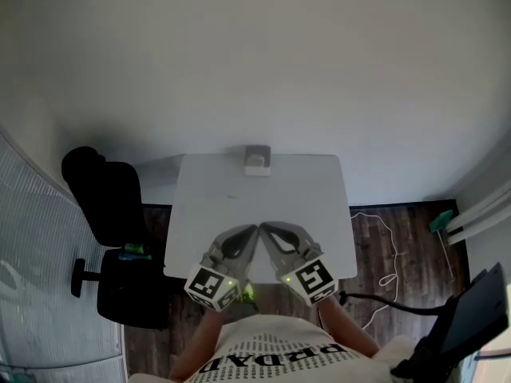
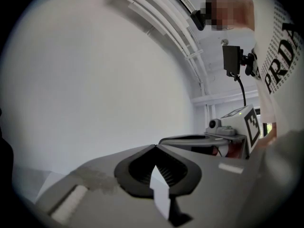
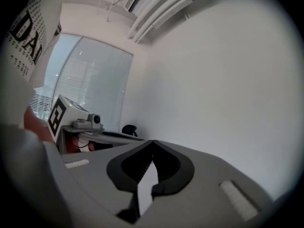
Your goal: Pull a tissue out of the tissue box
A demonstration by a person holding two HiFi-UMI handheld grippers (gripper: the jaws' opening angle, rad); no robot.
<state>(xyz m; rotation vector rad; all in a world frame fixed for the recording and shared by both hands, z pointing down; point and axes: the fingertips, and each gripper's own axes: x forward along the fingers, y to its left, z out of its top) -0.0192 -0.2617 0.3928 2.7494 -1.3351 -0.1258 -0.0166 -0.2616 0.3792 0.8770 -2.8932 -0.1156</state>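
Observation:
A small grey-white tissue box (image 1: 257, 160) stands at the far edge of the white table (image 1: 295, 198), against the wall. Both grippers hover over the table's near edge, far from the box. My left gripper (image 1: 251, 231) and my right gripper (image 1: 267, 228) point inward with their tips almost touching each other. In the left gripper view the left gripper (image 2: 155, 147) has its jaws shut on nothing, aimed at the bare wall. The right gripper (image 3: 152, 141) is likewise shut and holds nothing. Neither gripper view shows the tissue box.
A black office chair (image 1: 112, 206) stands left of the table, with a green item (image 1: 136, 251) on its seat. A white cable (image 1: 383, 246) lies on the dark wood floor at right. A black device (image 1: 471, 313) sits at the bottom right.

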